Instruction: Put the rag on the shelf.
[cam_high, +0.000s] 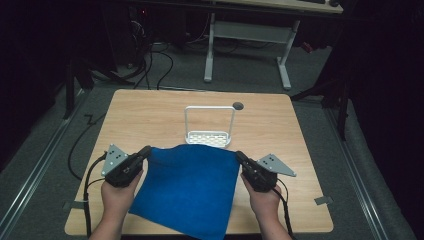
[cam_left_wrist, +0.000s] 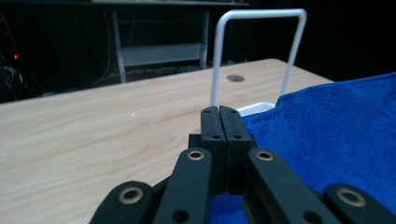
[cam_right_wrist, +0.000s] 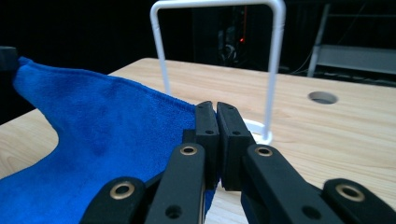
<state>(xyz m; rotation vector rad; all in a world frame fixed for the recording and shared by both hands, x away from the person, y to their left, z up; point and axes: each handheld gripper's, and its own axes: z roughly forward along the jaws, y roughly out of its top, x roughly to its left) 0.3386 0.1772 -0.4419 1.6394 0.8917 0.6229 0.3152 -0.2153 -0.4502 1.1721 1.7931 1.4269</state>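
The blue towel (cam_high: 187, 187) could be dragged into the white rack (cam_high: 209, 125), which stands just beyond both claws, and the rack could be tipped if the raised edge catches its frame. A corner could also be lost, since only a thin bite of cloth is pinched. The left claw (cam_high: 146, 150) is clamped on one far corner, the right claw (cam_high: 238, 155) on the other; the towel hangs stretched between them, its near end draped on the table (cam_high: 150, 110). Both hands are held low, claws angled inward and forward.
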